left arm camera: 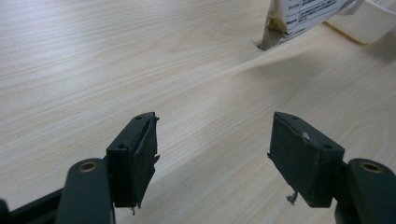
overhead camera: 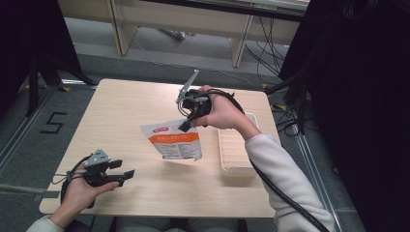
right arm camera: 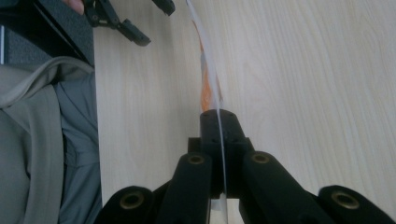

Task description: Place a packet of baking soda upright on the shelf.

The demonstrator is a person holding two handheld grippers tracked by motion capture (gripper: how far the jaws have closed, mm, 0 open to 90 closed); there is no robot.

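An orange and white pouch point(overhead camera: 173, 140) hangs above the middle of the table, held by its top edge. My right gripper point(overhead camera: 186, 125) is shut on that edge; in the right gripper view the thin pouch point(right arm camera: 208, 79) runs edge-on out from between the closed jaws. My left gripper point(overhead camera: 122, 170) rests low at the table's front left, open, with nothing between its fingers point(left arm camera: 135, 154). In the left gripper view the pouch's lower corner point(left arm camera: 280, 23) shows far ahead, just over the wood.
A white ribbed tray point(overhead camera: 235, 154) sits at the table's right side, just right of the pouch, and its corner point(left arm camera: 369, 18) appears in the left gripper view. Cables and dark stands ring the table point(overhead camera: 121, 111). The person's lap lies by the front edge.
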